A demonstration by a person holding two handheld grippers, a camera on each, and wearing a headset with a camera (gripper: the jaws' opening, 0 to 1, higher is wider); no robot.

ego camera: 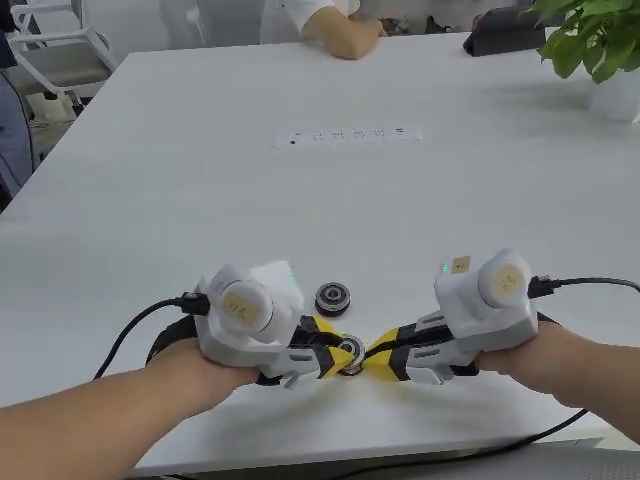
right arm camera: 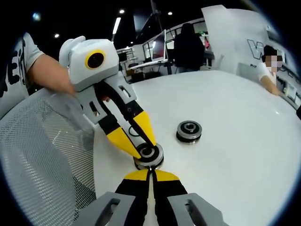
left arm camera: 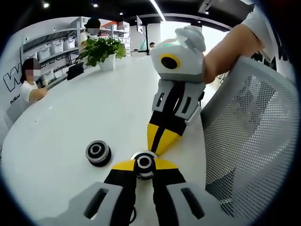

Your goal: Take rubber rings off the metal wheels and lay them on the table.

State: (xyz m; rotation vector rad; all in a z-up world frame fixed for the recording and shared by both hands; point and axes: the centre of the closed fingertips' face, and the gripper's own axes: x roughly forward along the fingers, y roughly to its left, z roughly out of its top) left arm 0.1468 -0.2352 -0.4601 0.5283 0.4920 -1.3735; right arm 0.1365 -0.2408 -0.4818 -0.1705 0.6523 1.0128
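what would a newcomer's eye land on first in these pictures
The left gripper and right gripper meet tip to tip on a small metal wheel at the near edge of the white table. A second wheel sits free just behind them, and a green plant stands at the far right corner.

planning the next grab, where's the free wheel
Head view: the free wheel lies on the table, just beyond the other wheel that the left tool grips, slightly to its left.
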